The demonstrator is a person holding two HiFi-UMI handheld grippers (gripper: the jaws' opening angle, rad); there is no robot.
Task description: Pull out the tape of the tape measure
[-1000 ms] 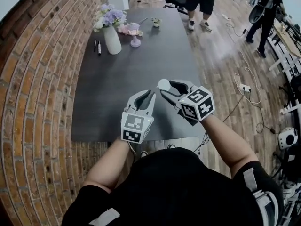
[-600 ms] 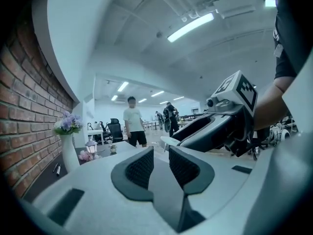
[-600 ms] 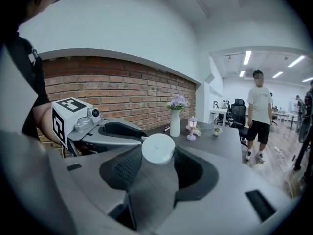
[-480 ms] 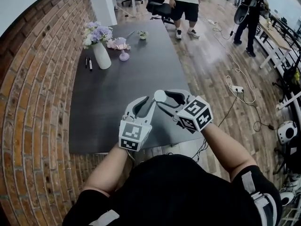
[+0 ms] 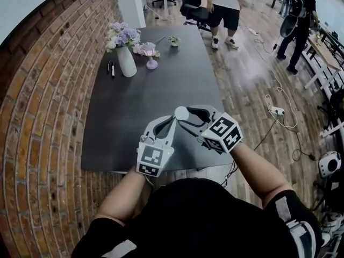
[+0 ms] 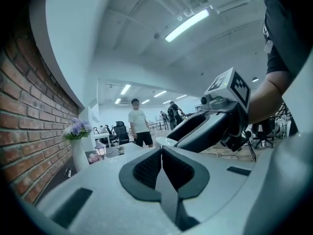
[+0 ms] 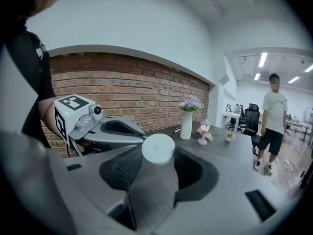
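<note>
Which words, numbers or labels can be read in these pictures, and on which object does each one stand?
Readable text: none in any view.
Marker cubes: only black and white square patterns, no letters or numbers.
Tape measure: plain white face, no print visible.
Pens beside the vase: too small to read any marking.

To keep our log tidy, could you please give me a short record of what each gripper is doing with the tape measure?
Right gripper: closed on the round white tape measure, held above the dark grey table
Left gripper: jaws together, nothing visible between them, tip close beside the tape measure
Tape: none visibly pulled out
Table's far end: white vase of purple flowers
</note>
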